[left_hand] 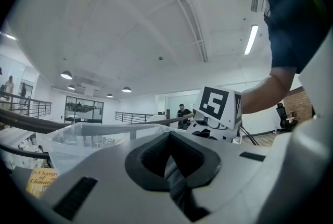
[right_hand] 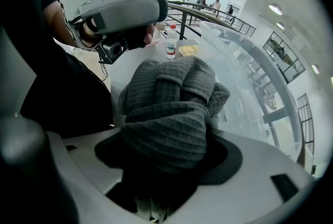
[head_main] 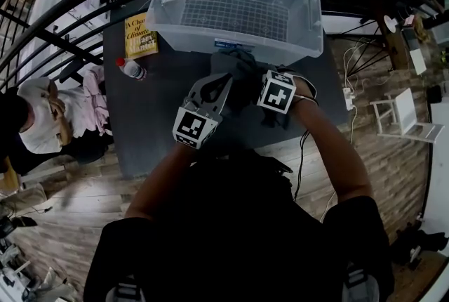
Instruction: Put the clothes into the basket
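A dark grey waffle-knit garment [head_main: 242,69] hangs bunched between my two grippers, just in front of the clear plastic basket [head_main: 238,41] on the dark table [head_main: 147,125]. My left gripper [head_main: 221,86] points level at the basket [left_hand: 93,137]; its jaws are closed on a thin grey strip of the garment [left_hand: 177,186]. My right gripper [head_main: 263,100] points steeply down, and in its own view it [right_hand: 166,165] is shut on a thick wad of the garment [right_hand: 166,108]. The basket's wall [right_hand: 244,77] rises beside the wad. The basket holds no clothes that I can see.
A yellow book [head_main: 140,35] and a plastic bottle [head_main: 131,68] lie on the table left of the basket. Pale clothes [head_main: 95,93] are heaped at the table's left edge by a seated person [head_main: 42,118]. A black railing curves behind the basket. A white chair [head_main: 407,118] stands at right.
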{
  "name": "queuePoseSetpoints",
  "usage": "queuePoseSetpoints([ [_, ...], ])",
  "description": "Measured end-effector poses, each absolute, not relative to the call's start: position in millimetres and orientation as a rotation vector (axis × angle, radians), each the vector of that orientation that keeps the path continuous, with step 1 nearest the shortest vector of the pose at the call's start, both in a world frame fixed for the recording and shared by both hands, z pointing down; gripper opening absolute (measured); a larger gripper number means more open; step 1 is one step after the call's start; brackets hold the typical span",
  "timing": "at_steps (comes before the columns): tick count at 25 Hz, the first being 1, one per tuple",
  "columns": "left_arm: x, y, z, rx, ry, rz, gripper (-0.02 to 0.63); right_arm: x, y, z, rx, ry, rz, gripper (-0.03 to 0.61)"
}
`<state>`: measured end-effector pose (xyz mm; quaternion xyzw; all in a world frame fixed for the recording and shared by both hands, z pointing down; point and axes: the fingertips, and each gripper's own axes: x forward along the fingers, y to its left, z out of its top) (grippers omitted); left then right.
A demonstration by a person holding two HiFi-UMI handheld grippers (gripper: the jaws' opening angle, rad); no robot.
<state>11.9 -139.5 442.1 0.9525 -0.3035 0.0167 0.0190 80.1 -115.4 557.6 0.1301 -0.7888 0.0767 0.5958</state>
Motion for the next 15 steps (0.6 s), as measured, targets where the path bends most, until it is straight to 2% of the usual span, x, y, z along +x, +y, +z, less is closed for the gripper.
queuePoseSetpoints([
  [15,26,-155,391,3.012,-0.968,0.034,0.003,90,-133,501,0.328,-1.822,0.075,0.351],
])
